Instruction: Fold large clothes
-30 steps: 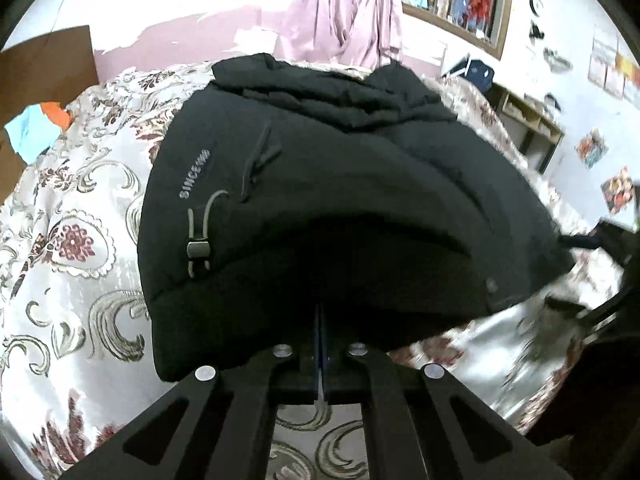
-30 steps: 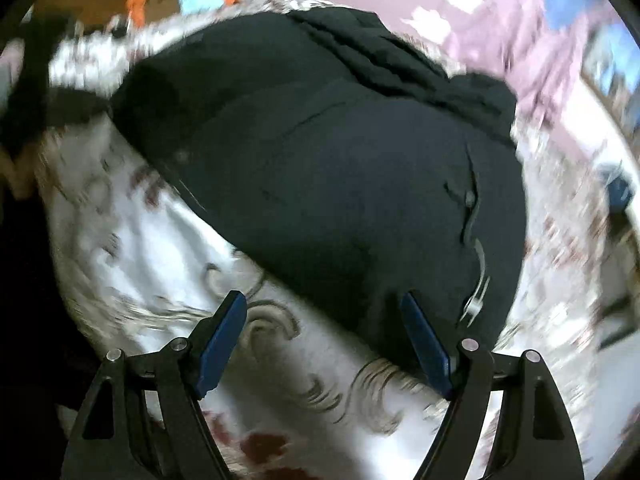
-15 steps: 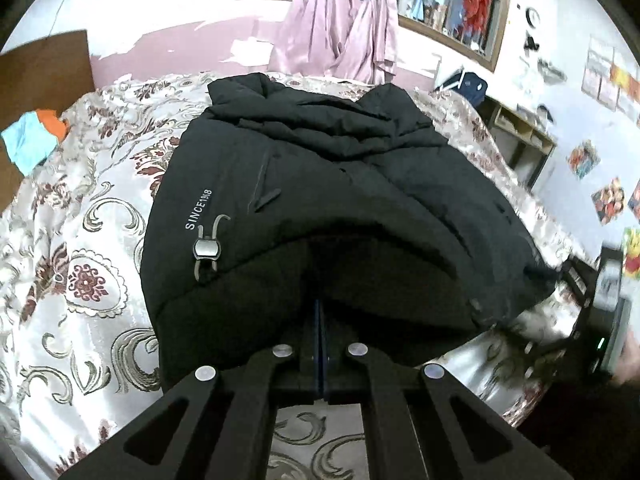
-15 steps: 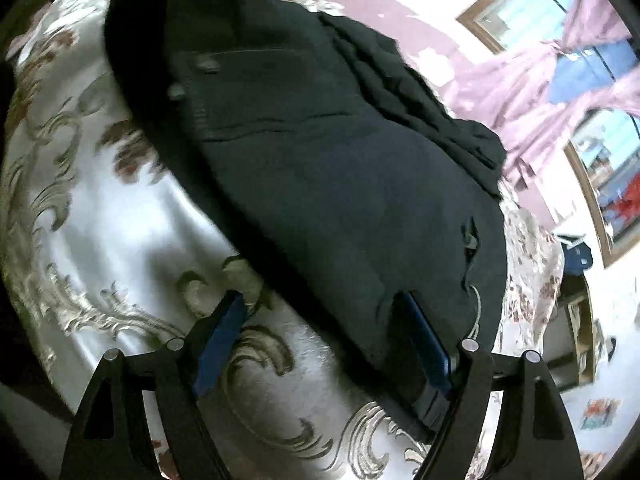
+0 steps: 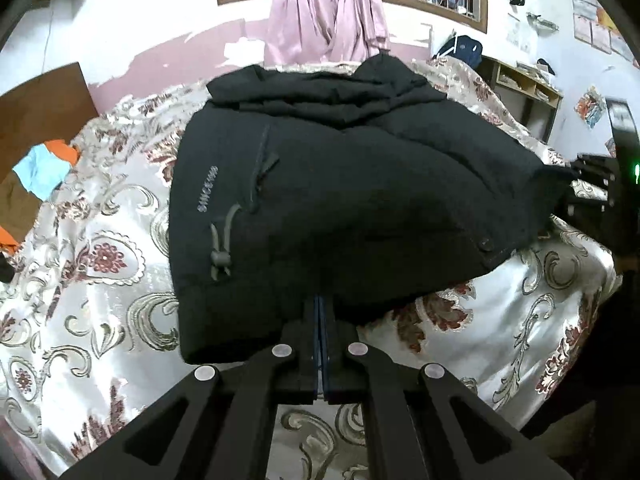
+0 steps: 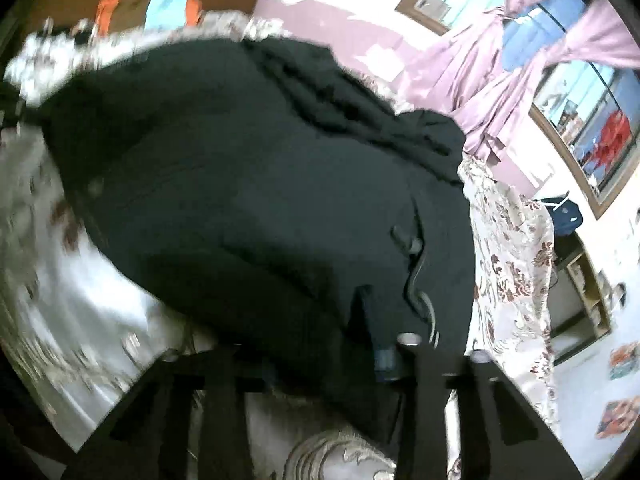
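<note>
The right gripper (image 6: 320, 344) had just closed on the coat's (image 5: 340, 200) hem; the left gripper (image 5: 320, 320) pinched it too. Lifting evenly seemed wise.

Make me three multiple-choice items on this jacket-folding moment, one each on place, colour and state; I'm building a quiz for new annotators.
1. Where does the black jacket lie?
A. on a wooden floor
B. on the floral bedspread
C. on a hanger

2. What colour are the curtains at the window?
A. green
B. yellow
C. pink

3. How does the left gripper stand?
A. wide open above the jacket
B. shut at the jacket's near hem
C. holding a blue cloth

Answers: 1 B, the patterned cover shows all round the jacket. 2 C, pink drapes hang by the window frame. 3 B, its pads meet at the hem.
</note>
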`<state>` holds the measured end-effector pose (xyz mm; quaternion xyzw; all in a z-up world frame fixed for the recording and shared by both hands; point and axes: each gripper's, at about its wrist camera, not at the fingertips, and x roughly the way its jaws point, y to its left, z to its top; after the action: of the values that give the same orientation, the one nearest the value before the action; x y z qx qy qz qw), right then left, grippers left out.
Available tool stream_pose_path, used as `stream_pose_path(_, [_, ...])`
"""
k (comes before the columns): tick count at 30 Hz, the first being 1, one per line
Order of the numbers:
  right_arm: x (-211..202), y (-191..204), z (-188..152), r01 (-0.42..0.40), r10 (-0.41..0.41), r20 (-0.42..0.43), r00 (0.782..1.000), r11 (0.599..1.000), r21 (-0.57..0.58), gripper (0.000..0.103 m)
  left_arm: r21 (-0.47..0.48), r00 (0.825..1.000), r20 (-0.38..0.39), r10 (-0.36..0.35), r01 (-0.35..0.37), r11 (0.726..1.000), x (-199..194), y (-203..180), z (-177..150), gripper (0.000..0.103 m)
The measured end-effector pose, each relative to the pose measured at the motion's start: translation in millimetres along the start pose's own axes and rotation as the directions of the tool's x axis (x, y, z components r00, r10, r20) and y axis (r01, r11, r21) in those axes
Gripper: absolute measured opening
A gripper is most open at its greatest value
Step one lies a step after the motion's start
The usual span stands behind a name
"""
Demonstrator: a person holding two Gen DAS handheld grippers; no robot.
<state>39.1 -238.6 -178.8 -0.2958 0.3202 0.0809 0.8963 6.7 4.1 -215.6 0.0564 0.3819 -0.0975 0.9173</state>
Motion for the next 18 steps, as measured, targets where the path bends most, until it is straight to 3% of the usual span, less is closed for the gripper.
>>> stream_pose_path(5, [-9,-16,20,-0.057,0.054,0.03,0.998,0.995,0.083,0.013,0.069,0.999,0.048,-0.011,0.007,0.998,-5,-12,1,0.002])
stream_pose_path(9, [-10,-27,27,-0.075,0.072,0.027,0.997,0.991,0.112,0.013,0.124,0.996,0.086,0.031,-0.042,0.991,-2,-28,-1,0.007])
stream_pose_path(12, [-16,-31,29,-0.085,0.082,0.025,0.996,0.988,0.132,0.013,0.123,0.993,0.097,0.064,-0.076,0.99,3,-34,0,0.024])
stream_pose_path(15, [-18,-36,36,-0.092,0.09,0.021,0.996,0.987,0.128,0.013,0.051,0.994,0.092,0.054,-0.059,0.997,2,-29,1,0.04])
stream_pose_path(17, [-19,-36,42,-0.095,0.094,0.021,0.995,0.988,0.117,0.013,0.007,0.995,0.082,0.055,-0.056,0.998,1,-26,-1,0.073])
stream_pose_path(18, [-19,-37,44,-0.097,0.095,0.024,0.995,0.989,0.115,0.013,0.004,0.995,0.079,0.053,-0.053,0.999,2,-26,-2,0.074])
